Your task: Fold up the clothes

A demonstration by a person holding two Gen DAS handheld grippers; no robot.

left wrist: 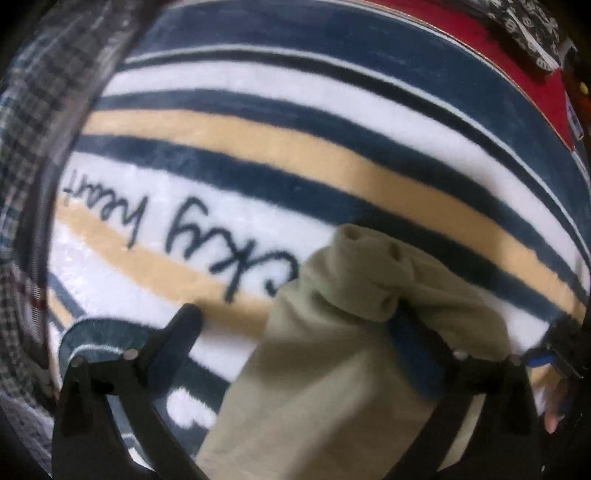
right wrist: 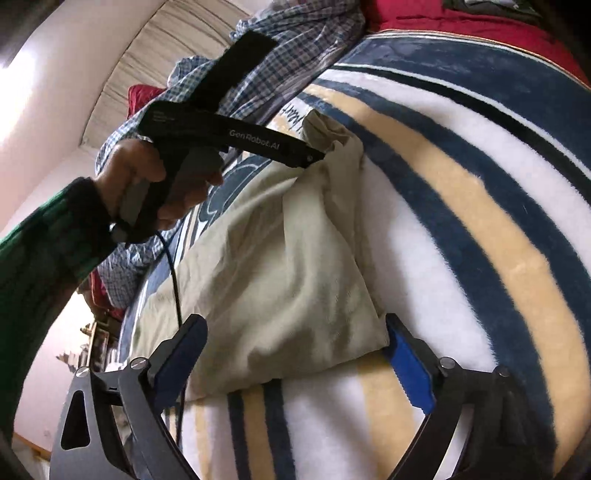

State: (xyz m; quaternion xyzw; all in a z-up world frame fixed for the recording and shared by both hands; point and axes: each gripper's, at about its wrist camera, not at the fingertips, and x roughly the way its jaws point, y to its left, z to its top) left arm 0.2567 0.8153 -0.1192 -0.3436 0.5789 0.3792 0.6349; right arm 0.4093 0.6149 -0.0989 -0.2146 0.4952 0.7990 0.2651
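Observation:
A pale olive-green garment [right wrist: 280, 266] lies bunched on a striped fleece blanket [right wrist: 461, 206]. In the left wrist view my left gripper [left wrist: 295, 321] is open, and a fold of the garment [left wrist: 332, 369] lies between its fingers and drapes over the right finger [left wrist: 410, 354]. In the right wrist view my right gripper [right wrist: 295, 339] is open with its fingers on either side of the garment's near edge. The left gripper's body [right wrist: 236, 140] shows there too, its tip at the garment's far bunched end.
The blanket [left wrist: 332, 110] has navy, white and tan stripes and cursive lettering [left wrist: 177, 229]. A blue checked shirt [right wrist: 280, 44] lies crumpled beyond the garment, also at the left wrist view's left edge [left wrist: 33, 147]. Red bedding [right wrist: 461, 18] lies at the far side.

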